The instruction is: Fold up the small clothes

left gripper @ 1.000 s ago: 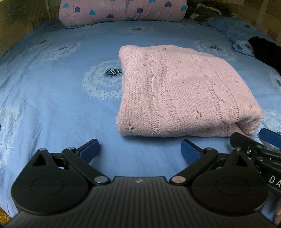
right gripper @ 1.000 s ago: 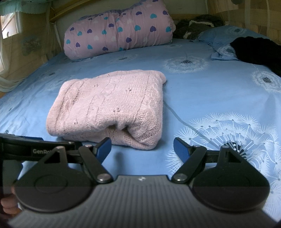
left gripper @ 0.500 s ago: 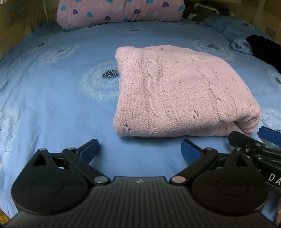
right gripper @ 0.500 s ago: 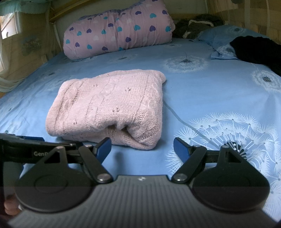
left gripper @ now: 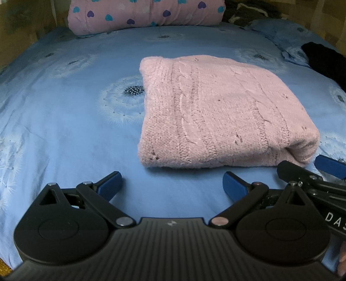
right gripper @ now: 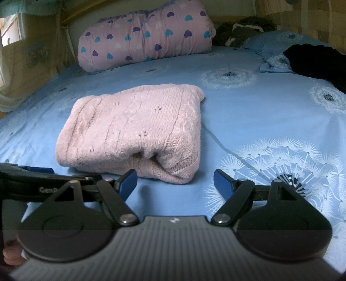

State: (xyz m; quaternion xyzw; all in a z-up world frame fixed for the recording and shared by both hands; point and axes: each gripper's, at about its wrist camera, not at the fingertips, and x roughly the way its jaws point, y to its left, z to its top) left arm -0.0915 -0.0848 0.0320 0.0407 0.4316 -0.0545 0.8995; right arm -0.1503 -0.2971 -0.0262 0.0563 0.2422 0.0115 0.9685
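left gripper: left wrist view first. blue pads spread wide, nothing between them, hanging just short of the sweater's near edge, not touching it

pink sweater: already folded into a chunky rectangle, lying flat on the blue bedsheet, ahead of the jaws and a bit to the right

right gripper from this side: pokes in at the lower right, just beside the sweater's near right corner. can't tell from here if it touches

background: heart-print bolster at the head of the bed, black garment off to the far right, both well apart from the sweater

right gripper: now the right wrist view. jaws apart too, empty, sitting right in front of the bulging fold at the near corner of the sweater

left gripper from this side: comes in low on the left, beside the sweater's near left corner

how it'll handle: my guess is soft, floppy, light, grippy knit. no slip worries, but the layers will sag and slide open if you lift one corner

where to grab: i'd pinch through all layers at the near corners, one gripper each, or scoop under the thick folded edge. loose stitches could snag on the pads

progress: looks pretty much folded to me, maybe just a tidy-up left
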